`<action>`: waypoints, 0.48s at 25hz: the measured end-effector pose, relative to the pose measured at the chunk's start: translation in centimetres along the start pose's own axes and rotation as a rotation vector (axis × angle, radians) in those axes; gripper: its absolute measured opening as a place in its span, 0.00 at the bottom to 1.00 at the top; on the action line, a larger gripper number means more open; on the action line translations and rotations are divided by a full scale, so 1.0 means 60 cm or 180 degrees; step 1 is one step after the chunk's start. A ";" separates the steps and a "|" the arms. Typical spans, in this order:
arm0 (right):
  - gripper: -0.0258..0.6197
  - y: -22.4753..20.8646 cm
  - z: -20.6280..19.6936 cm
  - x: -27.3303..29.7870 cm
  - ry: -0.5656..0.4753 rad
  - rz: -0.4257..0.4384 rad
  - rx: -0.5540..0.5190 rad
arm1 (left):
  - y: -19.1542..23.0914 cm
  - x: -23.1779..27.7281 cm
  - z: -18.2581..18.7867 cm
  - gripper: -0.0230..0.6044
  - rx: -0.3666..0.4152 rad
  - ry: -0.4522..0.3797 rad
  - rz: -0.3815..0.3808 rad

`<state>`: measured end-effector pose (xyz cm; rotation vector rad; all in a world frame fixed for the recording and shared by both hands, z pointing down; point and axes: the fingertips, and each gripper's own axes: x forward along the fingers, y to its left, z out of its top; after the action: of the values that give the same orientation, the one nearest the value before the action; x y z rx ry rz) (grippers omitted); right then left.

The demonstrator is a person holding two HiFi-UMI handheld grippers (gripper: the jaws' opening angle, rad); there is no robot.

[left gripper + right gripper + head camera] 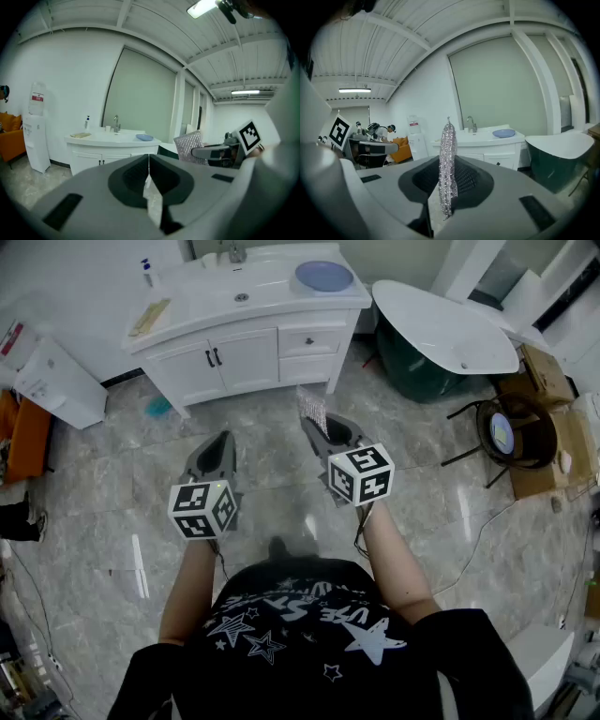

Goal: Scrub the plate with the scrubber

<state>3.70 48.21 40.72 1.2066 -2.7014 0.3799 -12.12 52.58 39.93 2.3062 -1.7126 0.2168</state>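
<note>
Plainly, plate (323,277): was seen on the vanity surface (202,298), well ahead, judged nearer the right gripper (322,426).
Fingers of right gripper: were clamped on the silvery scrubber (311,410).
Fingers of left gripper (223,438): were shut, empty.

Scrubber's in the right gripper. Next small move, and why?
Probably step toward the vanity, bringing both grippers to the blue plate on it: the right gripper is clamped on the scrubber, the left gripper is shut and empty, and a stretch of floor separates them from the plate.
</note>
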 end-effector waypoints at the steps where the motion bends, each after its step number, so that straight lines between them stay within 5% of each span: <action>1: 0.17 -0.001 -0.002 -0.004 0.0006 -0.0010 0.0011 | -0.003 -0.003 -0.001 0.06 -0.0001 0.0006 -0.0003; 12: 0.17 0.003 -0.020 -0.023 0.0082 -0.0063 0.0010 | 0.001 -0.015 -0.012 0.06 0.0010 0.0082 0.0026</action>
<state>4.50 49.64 41.48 1.2197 -2.6661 0.3947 -12.42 53.57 40.37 2.2890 -1.7107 0.2500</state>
